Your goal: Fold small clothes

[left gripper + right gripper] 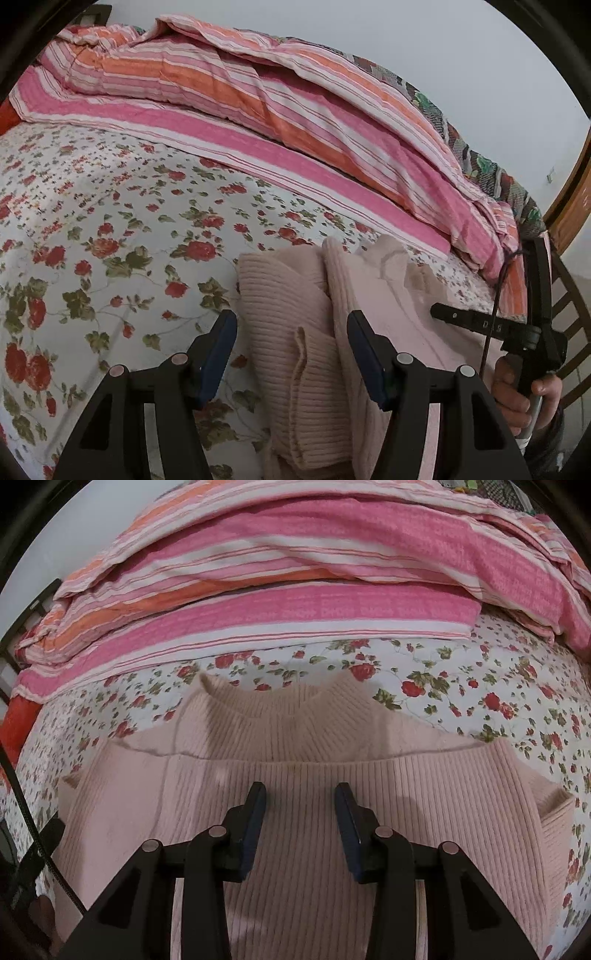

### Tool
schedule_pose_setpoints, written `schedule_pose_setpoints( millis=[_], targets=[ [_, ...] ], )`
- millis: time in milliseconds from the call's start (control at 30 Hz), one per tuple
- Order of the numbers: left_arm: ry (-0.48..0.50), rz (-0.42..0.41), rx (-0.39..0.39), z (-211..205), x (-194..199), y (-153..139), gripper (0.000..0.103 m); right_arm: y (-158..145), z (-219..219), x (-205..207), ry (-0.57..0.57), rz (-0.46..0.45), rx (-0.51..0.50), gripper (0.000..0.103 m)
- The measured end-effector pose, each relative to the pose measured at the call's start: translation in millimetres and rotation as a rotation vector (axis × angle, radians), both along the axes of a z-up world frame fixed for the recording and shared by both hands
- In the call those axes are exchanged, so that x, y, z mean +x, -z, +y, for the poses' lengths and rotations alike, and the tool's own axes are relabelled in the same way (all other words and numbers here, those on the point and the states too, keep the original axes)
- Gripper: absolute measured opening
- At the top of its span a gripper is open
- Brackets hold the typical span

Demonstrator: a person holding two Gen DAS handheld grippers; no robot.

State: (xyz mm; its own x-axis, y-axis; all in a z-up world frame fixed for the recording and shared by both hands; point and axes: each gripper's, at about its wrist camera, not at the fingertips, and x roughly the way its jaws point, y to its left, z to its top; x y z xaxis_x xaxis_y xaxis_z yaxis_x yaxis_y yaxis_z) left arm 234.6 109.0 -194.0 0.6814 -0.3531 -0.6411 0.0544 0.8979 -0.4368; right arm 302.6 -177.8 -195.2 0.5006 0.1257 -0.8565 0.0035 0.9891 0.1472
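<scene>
Left wrist view: the left gripper (291,345) is spread open, its jaws either side of a folded ribbed edge of the pink sweater (295,332), gripping nothing. The sweater lies on the floral sheet (110,221), from centre toward 5 o'clock. At 3 o'clock the right gripper (439,310) reaches over the sweater, held by a hand (524,395); whether it is open cannot be told here. A striped quilt (258,96) lies from 11 to 2 o'clock.

Right wrist view: the right gripper (300,794) is open and empty above the sweater (424,812), collar at 12 o'clock. The quilt (295,602) lies beyond.
</scene>
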Motion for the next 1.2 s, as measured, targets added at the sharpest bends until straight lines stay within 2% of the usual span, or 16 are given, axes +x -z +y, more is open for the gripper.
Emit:
schedule_pose_setpoints(
  millis=[133,267,433,567,700,1033,1200],
  targets=[
    [0.026,0.009,-0.016,-2.0,-4.6,0.5,0.060,-5.7,2.8,-25.2,-0.037,-0.008,-0.016,0.039],
    [0.042,0.011,-0.050,1.1,-11.3,-0.9,0.060,-17.8,8.8,-61.0,-0.062,-0.063,-0.064,0.039],
    [0.064,-0.015,-0.088,8.8,-28.6,-7.0,0.060,-23.6,15.0,-94.4,-0.090,-0.081,-0.055,0.039],
    [0.076,-0.021,-0.083,8.1,-42.2,-6.4,0.060,-21.2,23.7,-116.9,-0.101,-0.105,-0.058,0.039],
    [0.103,0.020,-0.097,2.8,-47.3,2.2,0.060,-17.7,30.7,-137.4,-0.087,-0.157,-0.088,0.039],
    [0.088,0.071,-0.052,-11.4,-31.9,14.6,0.062,-10.0,35.3,-162.9,-0.128,-0.213,-0.144,0.039],
    [0.080,0.075,-0.041,-19.4,-22.0,16.6,0.064,-21.0,20.2,-160.1,-0.185,-0.233,-0.067,0.039]
  ],
)
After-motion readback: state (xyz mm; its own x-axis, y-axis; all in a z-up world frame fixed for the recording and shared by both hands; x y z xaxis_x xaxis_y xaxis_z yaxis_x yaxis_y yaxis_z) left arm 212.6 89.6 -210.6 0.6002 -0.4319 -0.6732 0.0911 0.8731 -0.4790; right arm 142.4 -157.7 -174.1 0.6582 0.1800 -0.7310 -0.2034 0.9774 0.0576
